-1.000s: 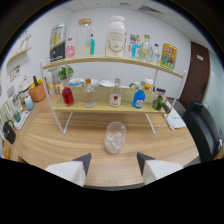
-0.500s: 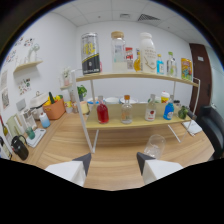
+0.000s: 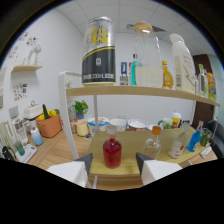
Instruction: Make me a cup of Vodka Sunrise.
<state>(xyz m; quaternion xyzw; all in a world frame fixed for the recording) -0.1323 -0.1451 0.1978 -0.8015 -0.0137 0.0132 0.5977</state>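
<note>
A small round bottle of red liquid [image 3: 112, 152] stands on the lower wooden shelf [image 3: 100, 172], just ahead of my gripper [image 3: 114, 166] and in line with the gap between its fingertips. The gripper is open; there is a gap at each side of the bottle and the fingers hold nothing. To the right on the same shelf stand a clear bottle with an orange cap [image 3: 152, 145], another clear bottle [image 3: 177, 146] and a blue bottle [image 3: 195, 140]. No cup is in view.
The top shelf [image 3: 135, 91] carries a large black and yellow can [image 3: 98, 50], a clear jar [image 3: 145, 62], a yellow bottle [image 3: 167, 75] and a white jug [image 3: 182, 60]. Bowls [image 3: 117, 125] sit behind the red bottle. An orange pot [image 3: 48, 125] stands on the left counter.
The gripper has moved in close to the shelf's left end. The red bottle is now large and centred ahead of the fingers, and the glass cup on the table has dropped out of view.
</note>
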